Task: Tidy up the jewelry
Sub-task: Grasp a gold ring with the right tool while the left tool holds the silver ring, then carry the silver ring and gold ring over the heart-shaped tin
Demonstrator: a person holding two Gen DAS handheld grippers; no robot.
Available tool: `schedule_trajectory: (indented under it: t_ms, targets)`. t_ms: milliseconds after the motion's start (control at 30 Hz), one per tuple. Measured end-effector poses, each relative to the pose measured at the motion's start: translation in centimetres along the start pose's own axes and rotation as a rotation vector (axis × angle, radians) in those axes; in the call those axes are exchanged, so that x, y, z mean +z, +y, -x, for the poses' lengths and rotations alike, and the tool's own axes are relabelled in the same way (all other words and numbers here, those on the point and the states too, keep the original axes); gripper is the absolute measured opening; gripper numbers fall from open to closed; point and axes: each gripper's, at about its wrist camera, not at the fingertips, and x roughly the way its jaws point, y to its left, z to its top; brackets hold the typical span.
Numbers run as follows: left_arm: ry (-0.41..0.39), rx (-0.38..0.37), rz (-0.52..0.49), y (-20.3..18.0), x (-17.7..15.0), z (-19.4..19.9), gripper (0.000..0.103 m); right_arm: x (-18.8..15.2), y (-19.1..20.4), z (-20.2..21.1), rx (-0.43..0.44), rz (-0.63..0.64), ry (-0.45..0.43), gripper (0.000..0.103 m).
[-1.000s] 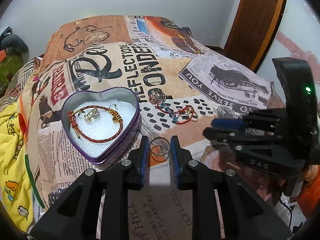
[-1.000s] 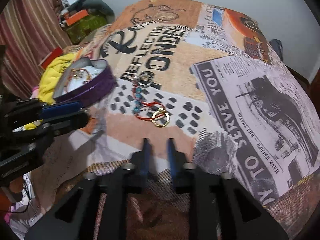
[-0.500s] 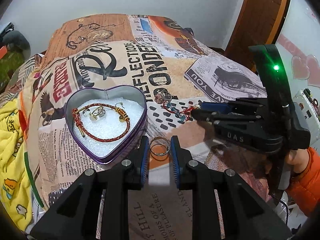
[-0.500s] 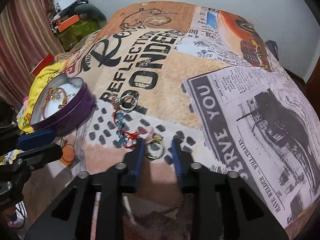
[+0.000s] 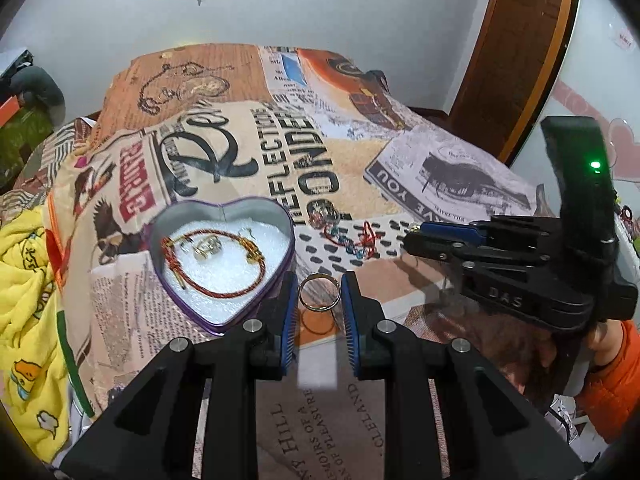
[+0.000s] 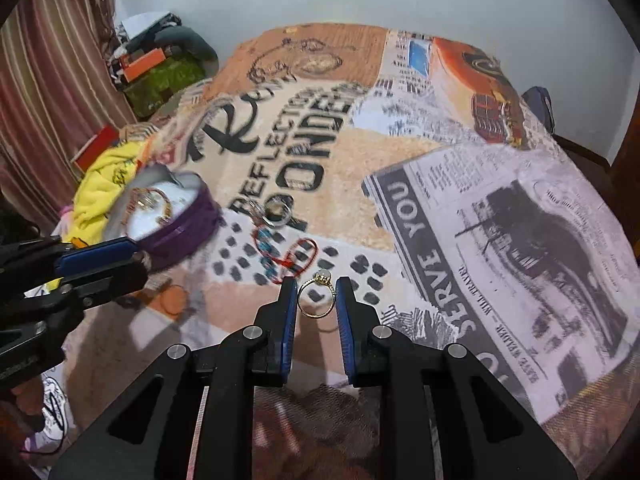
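My left gripper (image 5: 320,293) is shut on a plain gold ring (image 5: 320,308), held just right of the purple heart-shaped tin (image 5: 256,203). The tin's white padding carries a red braided bracelet (image 5: 224,292) and small gold pieces. My right gripper (image 6: 316,298) is shut on a gold ring with a pale stone (image 6: 322,279), lifted off the bedspread. A silver ring (image 6: 276,214) and a red cord bracelet with blue beads (image 6: 288,252) lie on the printed bedspread between the tin (image 6: 180,224) and the right gripper (image 5: 410,236).
A yellow blanket (image 5: 24,280) is bunched at the bed's left edge. A wooden door (image 5: 520,60) stands at the back right, and a striped curtain (image 6: 40,80) with boxes beside it at the far left. An orange sleeve (image 5: 616,376) shows behind the right gripper.
My right gripper moved forward to the gold stone ring on the bedspread, closed on it and lifted it. The left gripper kept its plain ring beside the tin.
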Motion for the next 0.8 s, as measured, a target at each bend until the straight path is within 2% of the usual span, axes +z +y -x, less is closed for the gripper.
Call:
schedule_trajectory:
  t_ms: [433, 800]
  targets:
    - [-0.102, 0.042, 0.019, 1.6, 1.3, 4.2, 0.021, 3.3, 3.1, 4.7, 0.061, 0.013, -0.174, 0.018]
    - [-0.177, 0.080, 0.051, 4.4, 2.6, 6.0, 0.021, 5.2, 6.7, 4.1, 0.136, 0.073, -0.197, 0.018]
